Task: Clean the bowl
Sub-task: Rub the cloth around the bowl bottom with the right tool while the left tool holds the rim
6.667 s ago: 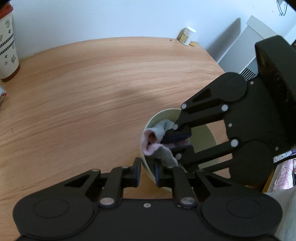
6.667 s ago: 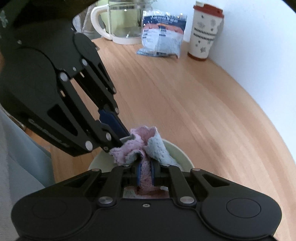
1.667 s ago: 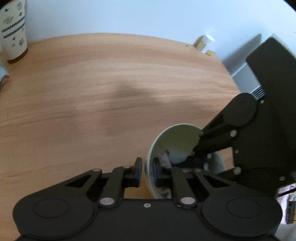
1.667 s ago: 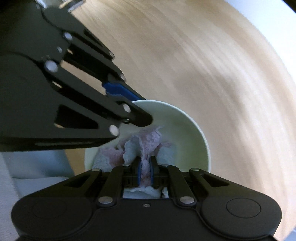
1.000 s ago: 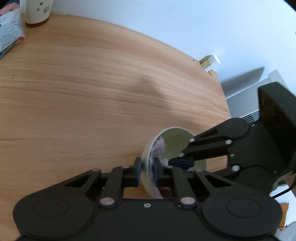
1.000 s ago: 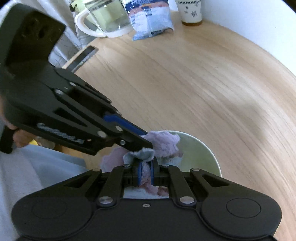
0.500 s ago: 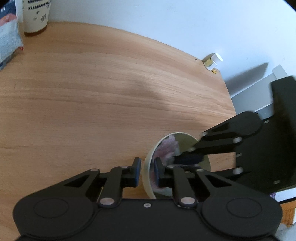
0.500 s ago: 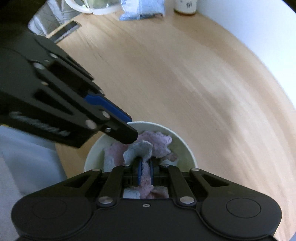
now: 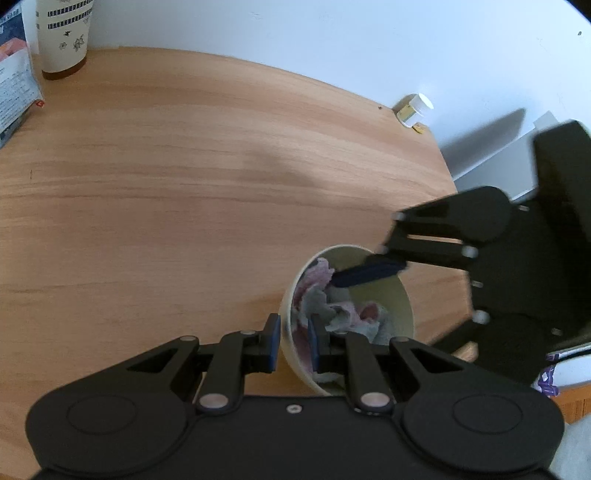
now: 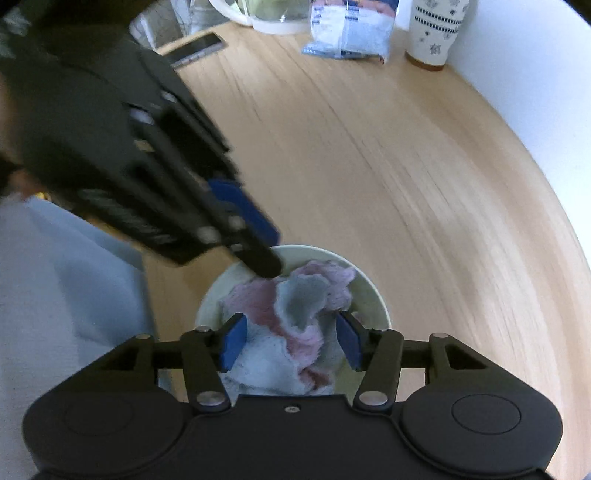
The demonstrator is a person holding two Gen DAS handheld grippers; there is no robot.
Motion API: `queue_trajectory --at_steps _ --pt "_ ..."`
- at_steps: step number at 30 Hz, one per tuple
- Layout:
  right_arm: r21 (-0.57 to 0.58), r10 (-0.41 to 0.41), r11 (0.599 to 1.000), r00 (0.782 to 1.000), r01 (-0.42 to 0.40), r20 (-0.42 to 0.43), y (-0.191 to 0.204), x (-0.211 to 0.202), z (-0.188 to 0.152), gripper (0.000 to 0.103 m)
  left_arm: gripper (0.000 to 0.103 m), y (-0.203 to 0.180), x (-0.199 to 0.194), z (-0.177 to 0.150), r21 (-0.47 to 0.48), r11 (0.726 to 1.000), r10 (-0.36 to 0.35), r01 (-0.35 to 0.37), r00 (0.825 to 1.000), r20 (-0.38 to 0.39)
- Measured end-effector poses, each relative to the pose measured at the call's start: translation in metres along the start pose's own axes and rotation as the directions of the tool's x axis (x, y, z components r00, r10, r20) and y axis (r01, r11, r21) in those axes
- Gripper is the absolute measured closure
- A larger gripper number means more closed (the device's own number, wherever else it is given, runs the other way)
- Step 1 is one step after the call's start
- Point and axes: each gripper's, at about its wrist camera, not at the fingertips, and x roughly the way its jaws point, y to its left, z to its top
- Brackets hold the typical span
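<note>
A pale green bowl (image 9: 400,299) sits near the table's near right edge; it also shows in the right wrist view (image 10: 373,291). A crumpled pink and grey cloth (image 10: 295,314) lies loose inside it, also seen in the left wrist view (image 9: 332,308). My left gripper (image 9: 291,341) is shut on the bowl's near rim, one pad outside, one inside. My right gripper (image 10: 290,341) is open, its blue pads either side of the cloth just above the bowl, not holding it.
On the wooden table (image 9: 166,192) stand a patterned paper cup (image 9: 62,37), a snack packet (image 10: 351,29), a glass kettle (image 10: 266,11) and a phone (image 10: 195,48) at the far side. A small white-capped jar (image 9: 413,109) sits by the wall.
My right gripper has opened and let go of the cloth, which now lies in the bowl. The left gripper still clamps the rim.
</note>
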Motion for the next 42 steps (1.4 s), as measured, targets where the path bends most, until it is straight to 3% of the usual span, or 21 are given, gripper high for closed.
queue_trajectory --at_steps 2,7,12,14,18,22,24,31,42 --pt "0.01 0.01 1.0 1.0 -0.01 -0.01 -0.003 0.009 0.003 0.049 0.089 -0.001 -0.001 0.0 -0.008 1.0 0.009 -0.009 1.0 0.007" --pt "-0.033 -0.028 0.999 0.999 0.028 -0.02 0.003 0.018 -0.006 0.081 0.088 -0.012 -0.002 -0.001 0.021 0.999 0.024 -0.025 1.0 0.02" --pt "0.025 -0.038 0.999 0.999 0.038 -0.005 0.004 0.013 -0.014 0.091 0.085 -0.016 0.002 -0.003 0.025 0.999 0.03 -0.03 1.0 0.004" --pt "0.092 -0.021 0.996 1.0 0.02 0.013 -0.003 0.007 -0.018 0.092 0.085 -0.015 0.002 -0.004 0.029 0.999 0.039 -0.039 0.999 -0.007" --pt "0.257 0.02 0.965 0.991 -0.053 0.13 -0.019 -0.022 -0.032 0.092 0.085 -0.017 0.009 -0.006 0.037 0.999 0.029 -0.027 0.999 -0.029" --pt "0.31 0.071 0.939 0.965 -0.15 0.252 -0.026 -0.042 -0.043 0.092 0.086 -0.023 0.013 -0.006 0.082 0.996 0.047 -0.044 0.998 -0.034" --pt "0.309 0.088 0.935 0.959 -0.172 0.27 -0.027 -0.041 -0.045 0.092 0.086 -0.024 0.015 -0.005 0.098 0.994 0.053 -0.049 0.998 -0.039" --pt "0.256 0.1 0.952 0.961 -0.167 0.257 -0.021 -0.024 -0.041 0.092 0.086 -0.027 0.019 -0.004 0.155 0.986 0.065 -0.057 0.997 -0.047" --pt "0.22 0.079 0.969 0.984 -0.114 0.159 -0.022 0.002 -0.022 0.093 0.083 -0.031 0.022 -0.005 0.205 0.977 0.081 -0.064 0.994 -0.076"
